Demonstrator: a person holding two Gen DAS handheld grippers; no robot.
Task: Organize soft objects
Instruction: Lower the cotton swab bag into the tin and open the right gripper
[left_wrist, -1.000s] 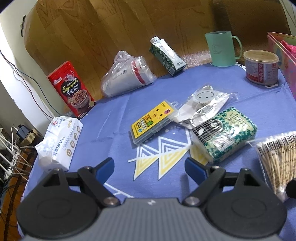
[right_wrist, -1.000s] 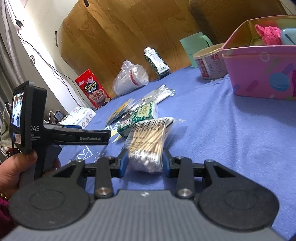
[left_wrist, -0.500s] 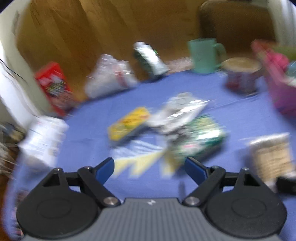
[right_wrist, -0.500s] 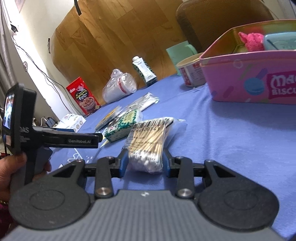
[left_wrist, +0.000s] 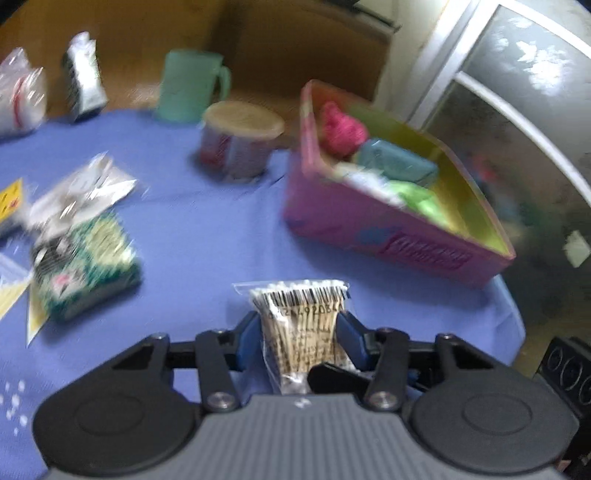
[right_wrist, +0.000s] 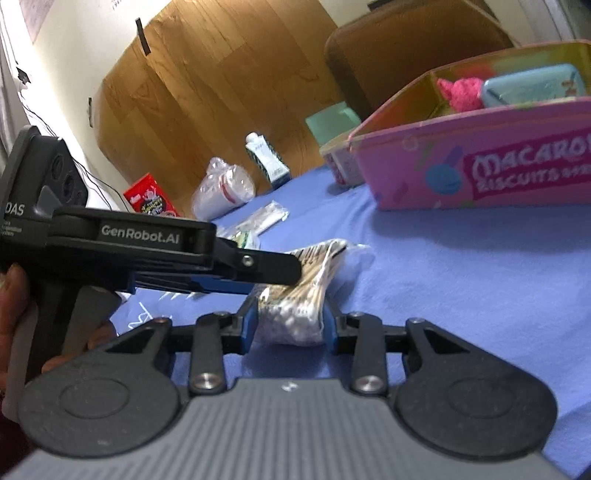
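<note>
Near the counter's (left_wrist: 229, 236) right edge stands the pink biscuit tin (left_wrist: 369, 221), soft items inside. Left tool (left_wrist: 300, 341) has just closed on the cotton swab bag (left_wrist: 301, 325), which the right tool (right_wrist: 289, 326) also clamps: likely a handover. Left view blurred; bag's underside hidden.
</note>
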